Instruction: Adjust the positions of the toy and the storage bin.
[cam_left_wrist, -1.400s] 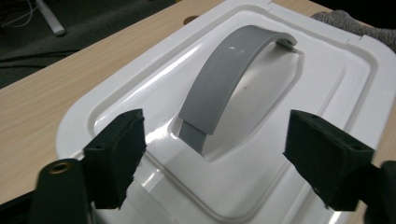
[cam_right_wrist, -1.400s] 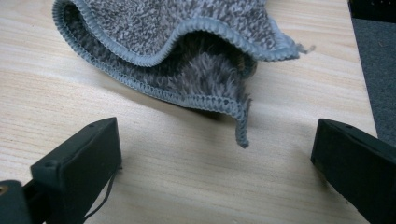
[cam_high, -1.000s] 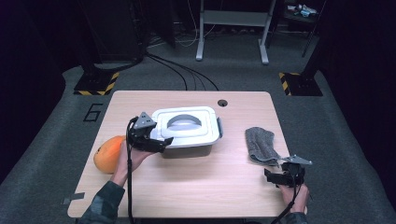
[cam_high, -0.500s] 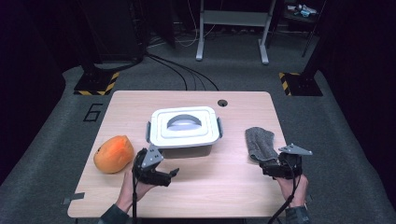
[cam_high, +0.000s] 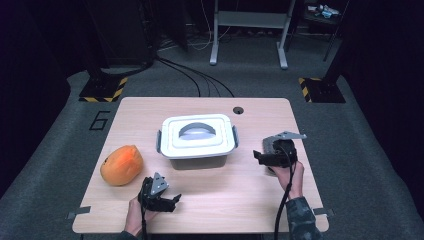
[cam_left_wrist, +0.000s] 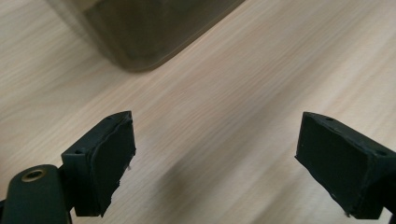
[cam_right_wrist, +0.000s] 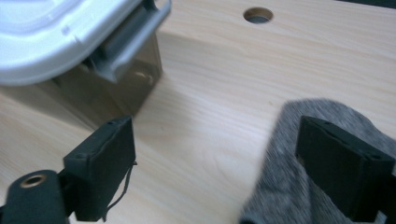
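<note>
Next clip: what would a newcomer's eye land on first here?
Probably the orange fruit at the table's left, bright against the pale wood. Next, the lidded white container in the middle. The right tongs, jaws apart and just closing a little, hover by a grey cloth with nothing pressed between them; the left tongs hang open over bare wood.

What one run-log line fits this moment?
left claw: open, over bare table | right claw: open, closing, above grey cloth | lidded box: shut | orange fruit: untouched
</note>
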